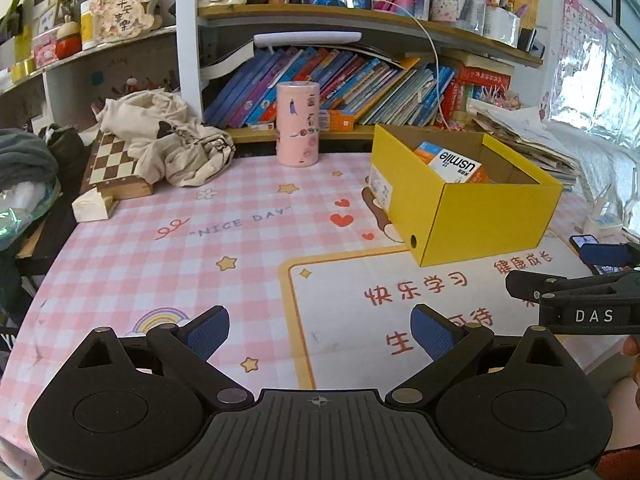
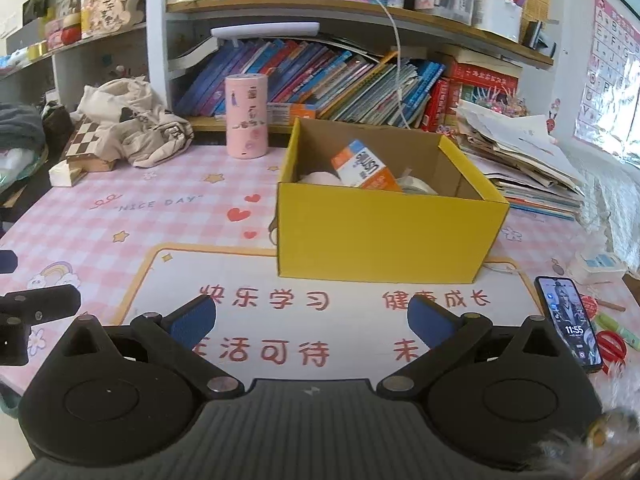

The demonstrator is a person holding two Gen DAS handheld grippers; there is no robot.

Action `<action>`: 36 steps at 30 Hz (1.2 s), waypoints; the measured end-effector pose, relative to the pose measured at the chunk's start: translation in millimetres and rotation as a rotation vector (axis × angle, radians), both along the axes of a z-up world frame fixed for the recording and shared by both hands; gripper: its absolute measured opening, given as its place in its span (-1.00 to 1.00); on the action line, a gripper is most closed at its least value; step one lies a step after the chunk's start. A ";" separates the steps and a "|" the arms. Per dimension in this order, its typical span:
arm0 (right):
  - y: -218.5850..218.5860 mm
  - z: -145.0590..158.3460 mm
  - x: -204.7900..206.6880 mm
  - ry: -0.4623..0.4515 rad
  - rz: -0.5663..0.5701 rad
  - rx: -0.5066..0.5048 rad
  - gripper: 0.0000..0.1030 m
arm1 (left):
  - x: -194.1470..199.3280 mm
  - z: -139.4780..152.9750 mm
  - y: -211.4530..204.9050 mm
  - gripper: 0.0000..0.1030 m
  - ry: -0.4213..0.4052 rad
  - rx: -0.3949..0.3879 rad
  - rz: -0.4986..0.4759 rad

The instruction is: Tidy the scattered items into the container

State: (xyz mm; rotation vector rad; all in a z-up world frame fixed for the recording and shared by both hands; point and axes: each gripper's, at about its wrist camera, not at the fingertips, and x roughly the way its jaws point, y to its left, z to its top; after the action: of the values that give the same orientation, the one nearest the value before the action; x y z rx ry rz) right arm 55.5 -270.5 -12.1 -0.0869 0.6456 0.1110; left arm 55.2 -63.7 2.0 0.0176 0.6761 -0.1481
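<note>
1. Grippers first: our left gripper hangs low over the desk mat with its blue pads spread wide and nothing between them.
2. Our right gripper is the same — fingers apart, empty, above the white panel of the mat with red characters.
3. From the left wrist view we also see the right gripper's side at the far right edge, its black body marked "DAS".
4. We see the yellow box standing open on the mat, ahead of the right gripper and ahead and to the right of the left one.
5. Inside it leans an orange-and-white carton marked "usmile"; beside it we make out a pale pink rounded thing and a roll of tape — both partly hidden by the front wall.
6. Right of the box, on the mat, lie a phone with its screen lit, red scissors just beside it, and a small white packet farther back.
7. Behind the box to the left stands a pink cylinder, upright, near the bookshelf.
8. At far left, a cream cloth lies crumpled over a chessboard.
</note>
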 end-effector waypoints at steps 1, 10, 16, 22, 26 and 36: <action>1.6 -0.2 -0.3 0.001 0.004 -0.002 1.00 | 0.1 -0.2 0.9 0.92 0.001 0.001 -0.001; 11.3 -0.6 -0.1 0.013 0.016 -0.007 1.00 | 2.6 -2.0 6.7 0.96 0.011 0.012 -0.002; 17.3 -0.6 3.7 0.015 0.023 -0.014 1.00 | 4.3 -1.9 11.8 0.98 0.009 0.009 0.000; 22.3 0.0 5.6 0.007 0.026 -0.029 1.00 | 6.2 -2.5 14.1 1.00 0.013 0.005 0.002; 23.0 -1.1 7.5 0.016 0.029 -0.031 1.00 | 6.2 -2.2 15.2 1.00 0.011 0.001 0.007; 23.4 -1.6 8.9 0.016 0.033 -0.036 1.00 | 6.5 -2.1 15.3 1.00 0.008 -0.009 0.002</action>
State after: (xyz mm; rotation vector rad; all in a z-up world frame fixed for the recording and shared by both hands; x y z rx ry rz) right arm 64.4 -247.2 -13.6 -0.1312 0.6624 0.1322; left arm 61.7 -48.5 -0.1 0.0080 0.6835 -0.1494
